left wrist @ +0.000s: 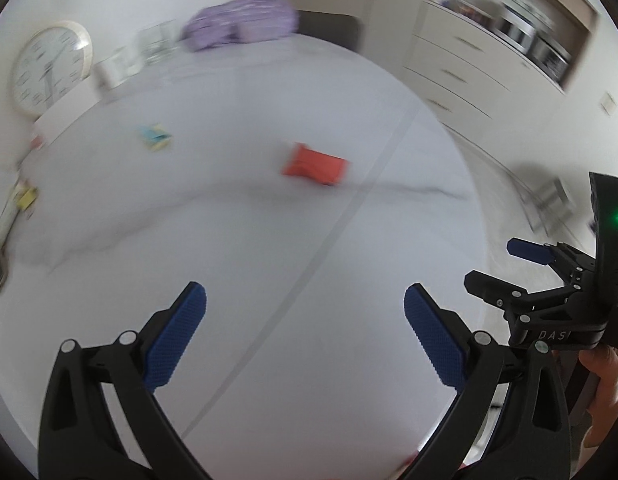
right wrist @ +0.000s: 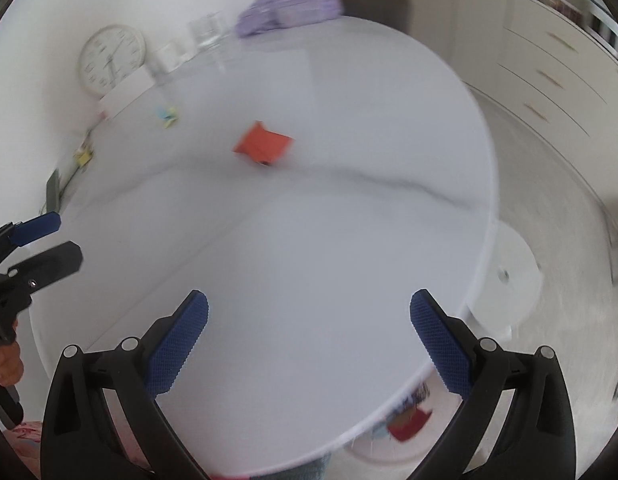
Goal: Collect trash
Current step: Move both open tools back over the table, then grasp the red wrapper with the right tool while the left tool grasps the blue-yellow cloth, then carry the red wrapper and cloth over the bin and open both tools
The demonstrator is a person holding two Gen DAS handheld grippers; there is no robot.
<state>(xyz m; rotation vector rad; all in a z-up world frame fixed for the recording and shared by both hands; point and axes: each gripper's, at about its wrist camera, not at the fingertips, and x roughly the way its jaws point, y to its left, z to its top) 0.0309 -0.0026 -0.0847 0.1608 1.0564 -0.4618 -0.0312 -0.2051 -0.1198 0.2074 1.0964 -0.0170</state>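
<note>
Both your left gripper (left wrist: pixel 305 334) and right gripper (right wrist: pixel 309 344) are wide and hold nothing; the red wrapper (right wrist: pixel 263 144) mid-table looks light and crinkly; pinch its raised edge.

Each tool (left wrist: pixel 305 332) is black with textured blue pads (left wrist: pixel 175 336) and silver screws.

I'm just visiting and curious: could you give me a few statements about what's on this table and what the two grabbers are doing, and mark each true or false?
1. The left gripper is holding the orange packet. False: its jaws are open and empty; the packet lies farther out on the white table.
2. The right gripper is open. True.
3. A wall clock leans at the table's far left. True.
4. A purple bag sits at the table's far edge. True.
5. The orange packet lies on the floor. False: it lies on the table.
</note>
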